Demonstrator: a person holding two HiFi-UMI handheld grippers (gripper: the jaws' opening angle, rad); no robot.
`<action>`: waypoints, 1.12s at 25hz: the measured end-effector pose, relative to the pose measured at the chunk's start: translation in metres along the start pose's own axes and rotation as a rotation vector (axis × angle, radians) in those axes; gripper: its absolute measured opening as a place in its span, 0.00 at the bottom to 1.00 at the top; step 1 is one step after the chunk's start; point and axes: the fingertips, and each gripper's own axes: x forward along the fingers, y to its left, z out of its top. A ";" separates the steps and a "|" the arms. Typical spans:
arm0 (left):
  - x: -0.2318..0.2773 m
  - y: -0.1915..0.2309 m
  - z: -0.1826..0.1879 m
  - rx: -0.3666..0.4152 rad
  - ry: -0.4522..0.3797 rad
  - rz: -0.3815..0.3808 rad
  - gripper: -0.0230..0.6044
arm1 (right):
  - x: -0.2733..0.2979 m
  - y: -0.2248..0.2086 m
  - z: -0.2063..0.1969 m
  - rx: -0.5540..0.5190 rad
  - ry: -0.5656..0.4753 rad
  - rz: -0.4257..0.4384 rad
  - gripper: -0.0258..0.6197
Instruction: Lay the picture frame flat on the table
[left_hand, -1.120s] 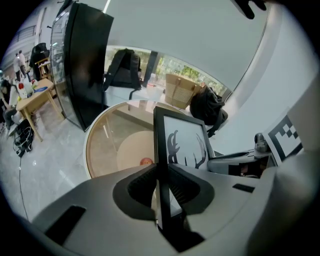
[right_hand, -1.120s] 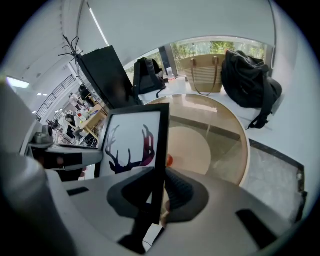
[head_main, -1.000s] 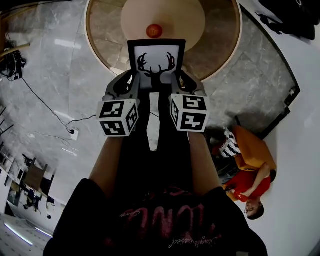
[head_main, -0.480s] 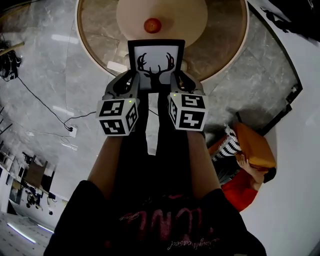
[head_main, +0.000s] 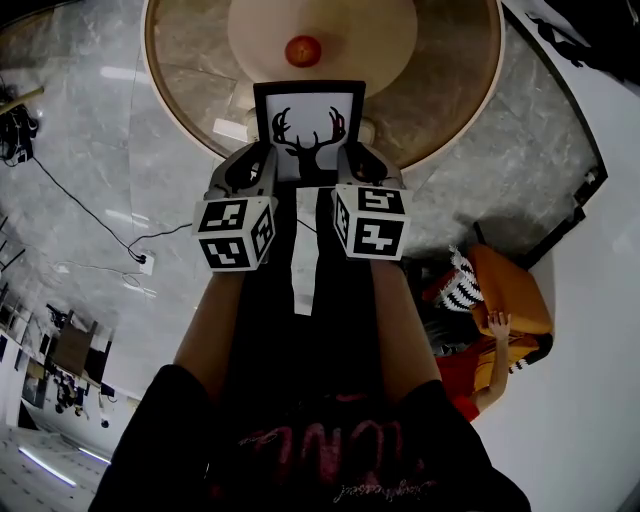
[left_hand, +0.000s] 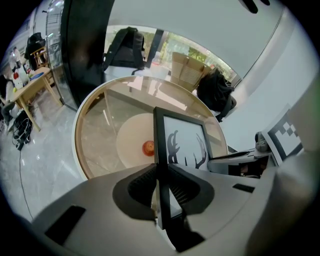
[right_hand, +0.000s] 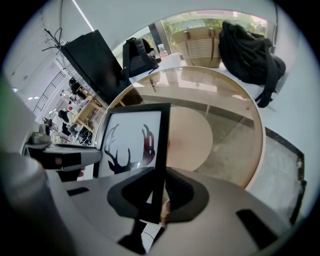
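Where the left claw (left_hand: 160, 192) closes, its two dark jaws are clenched on the left-hand edge of the black-framed rectangular picture frame with a white sheet and a black antler silhouette (left_hand: 182, 145). The frame bar runs straight up out of the jaw gap. The right claw (right_hand: 156, 196) is clenched in the same manner on the right-hand edge of the same frame (right_hand: 132, 140).

In the head view, the left claw (head_main: 260, 165) and the right claw (head_main: 350, 163) stand side by side, with the frame (head_main: 308, 125) spanning between them. The frame is upright, its printed face turned back toward the person. It sits over the near edge of the round glass-topped bench with a tan rim (head_main: 445, 90). No view shows whether its lower edge touches the bench.

Behind each claw, toward the person, sits its marker cube: left (head_main: 235, 233), right (head_main: 370, 222).

Beyond the claws and past the top of the frame, a small round orange-red object (head_main: 303, 51) lies on the bench, apart from the frame. The left gripper view shows it (left_hand: 148, 147) just left of the frame bar.

Farther beyond the right claw, a black backpack (right_hand: 250, 55) rests past the far rim of the bench (right_hand: 235, 125).
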 end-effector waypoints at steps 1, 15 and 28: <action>0.001 0.001 0.000 0.001 0.002 0.001 0.15 | 0.001 0.000 0.000 0.001 0.001 -0.001 0.17; 0.023 0.011 -0.010 0.001 0.036 0.004 0.15 | 0.022 -0.004 -0.006 -0.002 0.023 -0.028 0.17; 0.030 0.015 -0.014 0.022 0.050 0.016 0.15 | 0.023 -0.003 -0.006 -0.021 0.011 -0.031 0.17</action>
